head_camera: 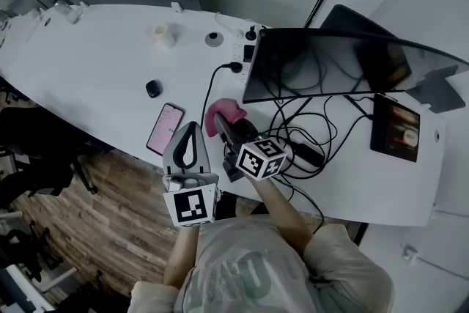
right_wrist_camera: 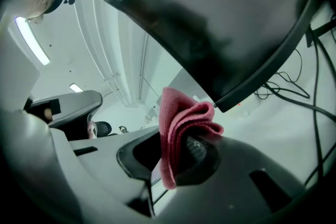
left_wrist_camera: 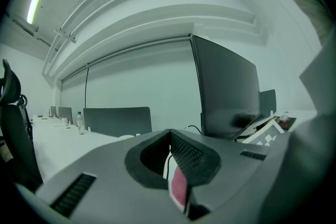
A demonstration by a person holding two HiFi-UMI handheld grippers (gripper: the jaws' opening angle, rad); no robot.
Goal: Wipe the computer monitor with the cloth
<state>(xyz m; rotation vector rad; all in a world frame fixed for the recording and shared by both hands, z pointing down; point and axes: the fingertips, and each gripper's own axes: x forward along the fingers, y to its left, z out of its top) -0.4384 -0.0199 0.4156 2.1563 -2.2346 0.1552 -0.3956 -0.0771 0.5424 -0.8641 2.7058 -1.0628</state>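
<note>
Monitor stands on white desk above seemingly wood-plank floor.

- The left gripper, grey plastic with dark ribbed pads, has its jaws closed tip to tip, with nothing clamped between them.
- In the opening behind the tips a pink patch shows; what it is cannot be told.
- Beyond the jaws, to their right, a dark flat computer monitor stands upright.
- Beyond the jaws, to their left, lies a white table with a small clear bottle on it and a grey panel behind it.
- At the far left stands a black office chair.
</note>
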